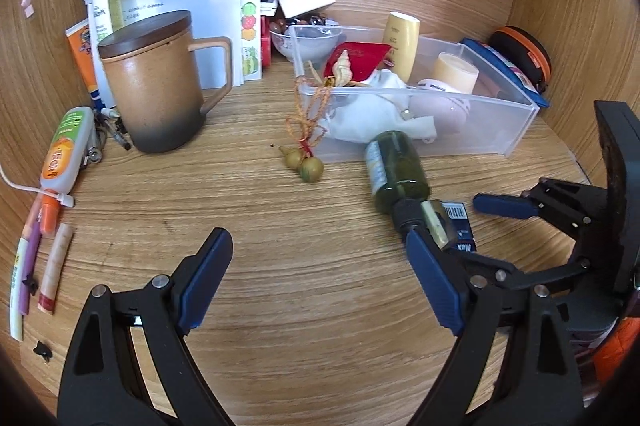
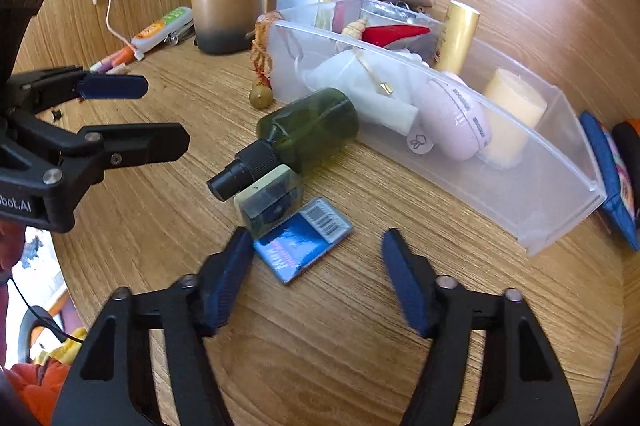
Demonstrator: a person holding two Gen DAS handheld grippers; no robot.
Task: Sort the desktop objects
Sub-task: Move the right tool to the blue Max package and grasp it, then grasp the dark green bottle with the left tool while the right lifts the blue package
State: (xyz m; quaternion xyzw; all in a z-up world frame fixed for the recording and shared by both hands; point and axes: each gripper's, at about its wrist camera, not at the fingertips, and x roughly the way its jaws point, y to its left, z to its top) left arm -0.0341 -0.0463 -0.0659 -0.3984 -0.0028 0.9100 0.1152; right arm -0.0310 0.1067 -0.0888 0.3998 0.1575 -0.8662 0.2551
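Observation:
A dark green spray bottle (image 1: pixel 398 167) lies on its side on the wooden desk against a clear plastic bin (image 1: pixel 492 133); it shows in the right wrist view too (image 2: pixel 308 129), as does the bin (image 2: pixel 532 201). Its black nozzle rests on a small clear-lidded box (image 2: pixel 270 201), beside a flat blue packet (image 2: pixel 304 240). My left gripper (image 1: pixel 316 278) is open and empty, its right finger close by the nozzle. My right gripper (image 2: pixel 318 274) is open and empty, its fingers either side of the blue packet's near end. A small gourd charm (image 1: pixel 306 163) lies by the bin's corner.
A brown lidded mug (image 1: pixel 156 85) stands at the left, with tubes and pens (image 1: pixel 60 161) beside it. The bin holds a cloth, a shell, a red pouch, a yellow tube and a candle. Papers, boxes and a glass bowl (image 1: pixel 308 41) crowd the back. A black-orange case (image 1: pixel 524 53) sits at the right.

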